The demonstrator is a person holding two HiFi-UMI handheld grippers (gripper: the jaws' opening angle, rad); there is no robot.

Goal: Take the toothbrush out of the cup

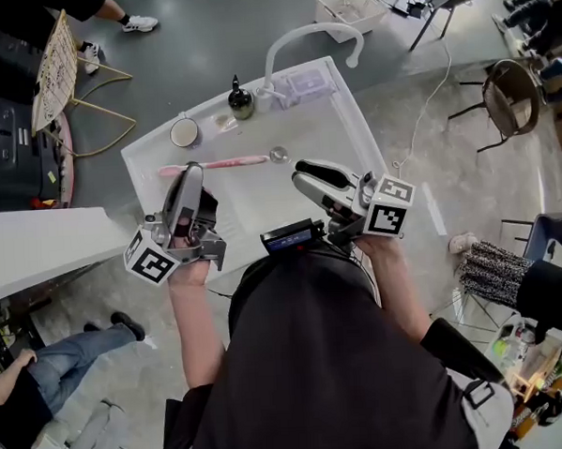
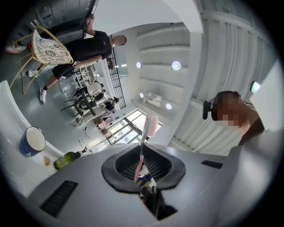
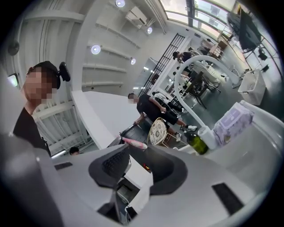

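A pink and white toothbrush hangs level over the white basin, with my left gripper shut on its handle. In the left gripper view the toothbrush stands up from between the closed jaws of that gripper, bristle head on top. The cup, blue outside and white inside, stands empty at the basin's far left corner, apart from the brush; the left gripper view has the cup at its left. My right gripper is open over the basin with nothing between its fingers. The right gripper view shows the brush's pink end beyond its jaws.
A dark green bottle, a white curved faucet and a wrapped pack line the basin's far rim. A drain lies near the brush tip. A wicker chair and a person stand beyond the basin; another sits lower left.
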